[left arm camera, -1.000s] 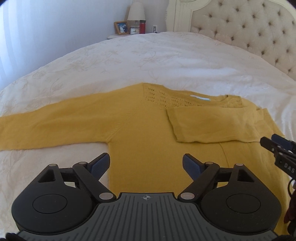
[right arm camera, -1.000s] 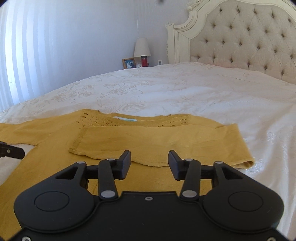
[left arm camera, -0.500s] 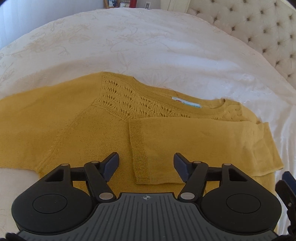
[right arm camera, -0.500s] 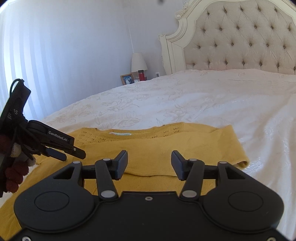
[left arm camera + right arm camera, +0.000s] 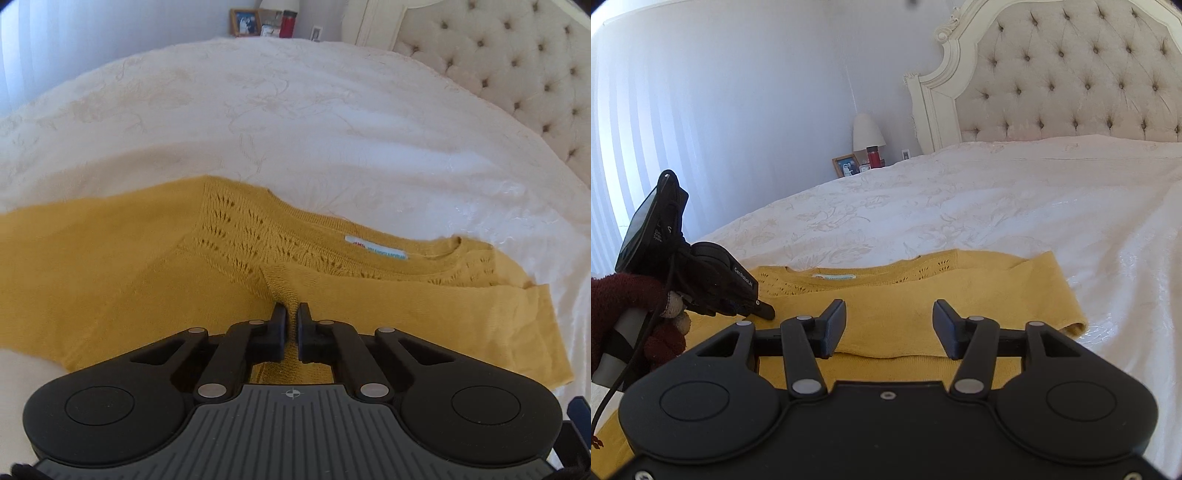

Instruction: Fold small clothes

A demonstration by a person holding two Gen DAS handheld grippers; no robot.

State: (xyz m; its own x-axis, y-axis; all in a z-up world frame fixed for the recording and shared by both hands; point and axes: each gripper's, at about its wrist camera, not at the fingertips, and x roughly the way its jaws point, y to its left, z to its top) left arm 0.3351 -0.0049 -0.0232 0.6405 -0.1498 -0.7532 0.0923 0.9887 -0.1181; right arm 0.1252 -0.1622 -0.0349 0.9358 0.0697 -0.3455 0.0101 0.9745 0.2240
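1. Mustard-yellow knit, the small sweater [image 5: 122, 280] lies flat on the white bedspread [image 5: 295, 129], at its near edge, with the neckline and its label [image 5: 376, 251] on the far side.
2. Done so far: the sweater's right sleeve [image 5: 424, 314] is already folded in across the chest, its cuff end lying near the middle of the body.
3. Not yet done: the left sleeve [image 5: 44, 251] is spread straight out to the left, and the body is at full length, with no crosswise fold.
4. The left gripper [image 5: 291, 314] has just been closing, and its jaws are now pinched on the cuff end of the folded sleeve; a small ridge of knit rises between the tips.
5. In the right wrist view the same gripper comes in from the left, carried by a hand [image 5: 628, 306] in a dark red sleeve.
6. The right gripper [image 5: 889, 325] hovers over the near right part of the sweater, jaws about half apart, with nothing between them.
7. Judging from this, the fold is roughly a third along. The pinch probably serves to straighten or reposition the folded sleeve, though the view is too tight to say how much cloth it has. The left sleeve and the final halving remain.
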